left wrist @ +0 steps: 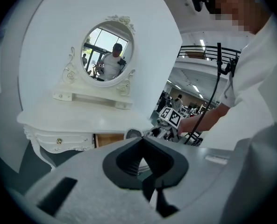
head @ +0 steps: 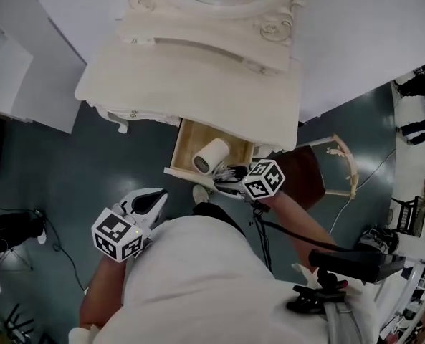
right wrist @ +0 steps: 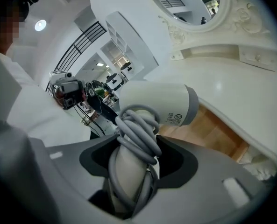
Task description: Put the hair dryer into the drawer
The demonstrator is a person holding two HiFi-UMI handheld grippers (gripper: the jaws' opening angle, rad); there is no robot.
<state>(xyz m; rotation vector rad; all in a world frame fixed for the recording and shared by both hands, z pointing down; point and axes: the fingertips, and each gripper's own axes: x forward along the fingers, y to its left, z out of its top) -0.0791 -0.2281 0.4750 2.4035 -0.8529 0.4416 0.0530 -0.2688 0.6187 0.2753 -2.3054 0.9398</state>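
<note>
Right gripper (right wrist: 136,148) jaws wide, clamped on cord-wrapped handle of hair dryer (right wrist: 152,104), barrel crosswise above open drawer (right wrist: 213,134) near its front edge, label (right wrist: 174,118) illegible; left gripper (left wrist: 140,160) jaws together, empty.

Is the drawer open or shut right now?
Open: the drawer shows its wooden inside, pulled out from under the dressing table top, with the hair dryer over it.

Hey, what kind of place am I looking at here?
Probably a mock bedroom corner set up inside a large hall: an ornate white dressing table with an oval mirror stands against bare white partitions, with a railed balcony beyond.
</note>
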